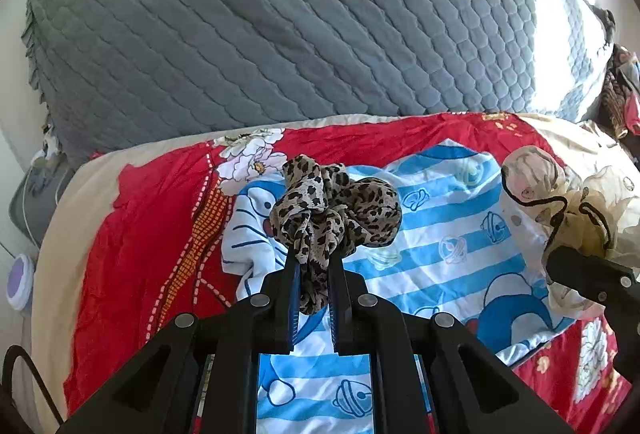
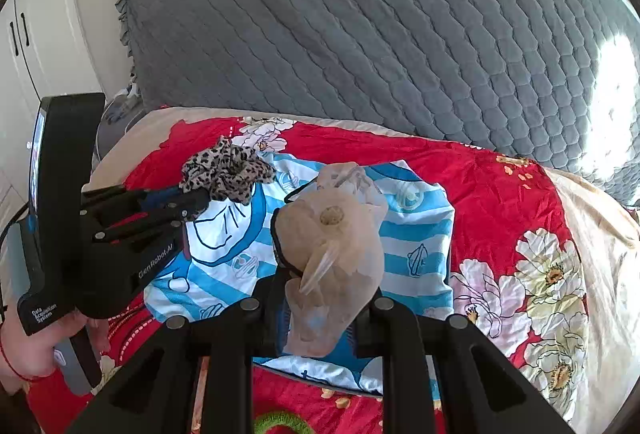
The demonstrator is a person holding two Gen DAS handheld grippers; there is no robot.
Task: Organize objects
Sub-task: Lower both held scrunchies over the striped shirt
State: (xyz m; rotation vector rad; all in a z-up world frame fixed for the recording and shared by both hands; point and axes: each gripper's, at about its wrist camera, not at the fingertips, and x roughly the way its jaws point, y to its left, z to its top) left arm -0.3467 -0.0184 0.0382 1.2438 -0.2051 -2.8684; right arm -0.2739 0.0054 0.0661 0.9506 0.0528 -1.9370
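— While both hands hang over the bed (image 1: 92, 169), what is each tool doing?

— The left tool (image 1: 314, 262) is clamped on a leopard-print cloth (image 1: 336, 209). One strand of it runs down between the blue-lined fingers (image 1: 294, 298), and the rest bunches up in a ball just past the tips.

— And the other one?

— The right tool (image 2: 326, 298) is closed on a sheer beige cloth (image 2: 336, 258) with dark edging. The fabric drapes over the tips and hides most of them, but it is pinched between the fingers and hangs from them.

— Where are the two cloths, relative to the bedding?

— Both sit above a blue-and-white striped cartoon cloth (image 1: 432, 234) that lies flat on a red floral quilt (image 2: 500, 193). From the right wrist view the leopard bundle is at the far left end of that striped cloth and the beige one is nearer its middle. They are near each other but apart.

— Anything behind?

— A grey quilted cover (image 1: 280, 25) fills the far side, with a bright patch of sun on its right. At the lower left of the right wrist view a person's hand (image 2: 28, 350) grips the handle of the left tool, a red string round the wrist.
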